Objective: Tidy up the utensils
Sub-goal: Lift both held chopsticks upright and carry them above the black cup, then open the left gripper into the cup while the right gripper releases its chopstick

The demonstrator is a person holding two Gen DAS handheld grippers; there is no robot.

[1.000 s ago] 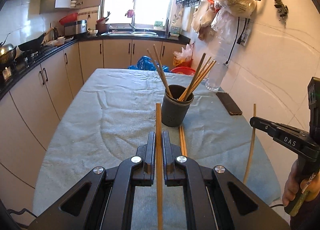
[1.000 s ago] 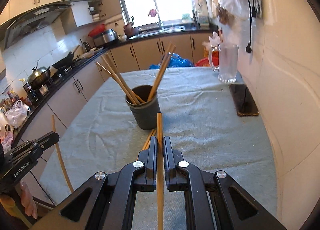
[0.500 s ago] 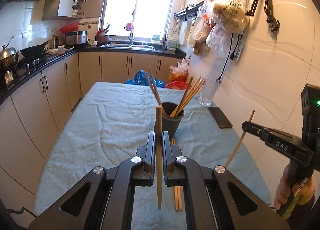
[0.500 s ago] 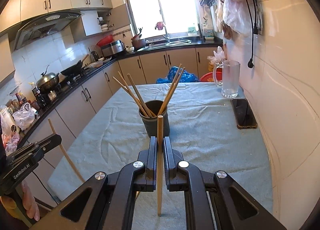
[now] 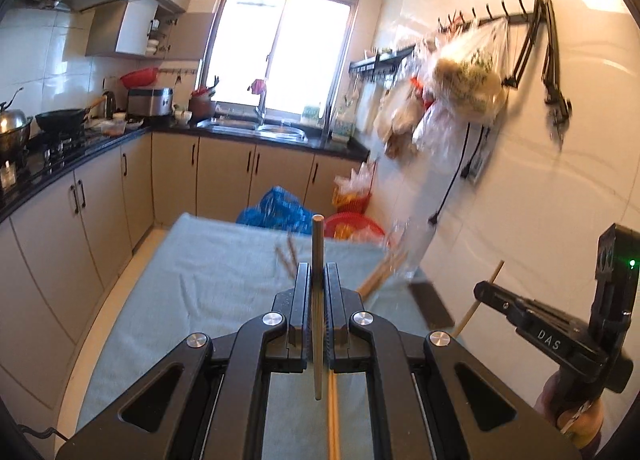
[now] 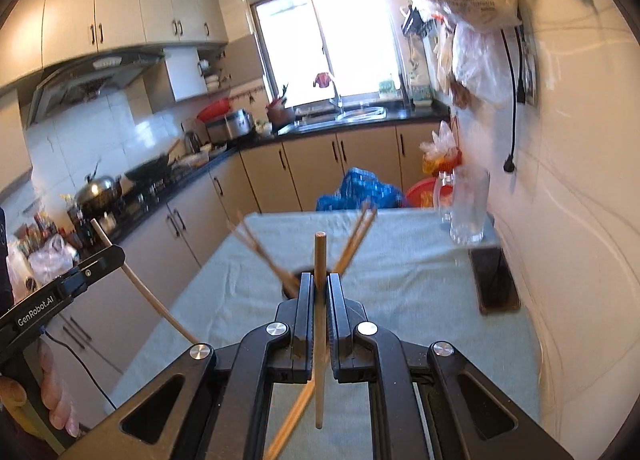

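left wrist view: the left gripper (image 5: 318, 280) has its jaws pressed together on a single wooden chopstick (image 5: 317, 300), which stands nearly upright between the pads, its top end above the fingertips and its lower end hanging free above the cloth-covered table (image 5: 208, 280). another chopstick (image 5: 333, 416) lies on the cloth below, partly hidden by the gripper body. the holder is hidden behind the fingers; only blurred ends of the chopsticks in it (image 5: 382, 270) stick out on either side. at the right edge the right gripper (image 5: 486, 292) is seen from the side, pinching a pale chopstick (image 5: 480, 298); the hand under it is cut off by the frame.

right wrist view: the right gripper (image 6: 319, 282) is clamped shut on its chopstick (image 6: 319, 320), held upright and clear of the table. the dark holder (image 6: 298, 272) is mostly hidden behind the fingers, with blurred chopsticks fanning out of it. a chopstick on the cloth (image 6: 292, 420) shows through the gripper frame. at the left, the left gripper (image 6: 116, 256) grips its chopstick (image 6: 144, 292). a glass jug (image 6: 466, 206) and a phone (image 6: 494, 280) sit on the table by the wall.
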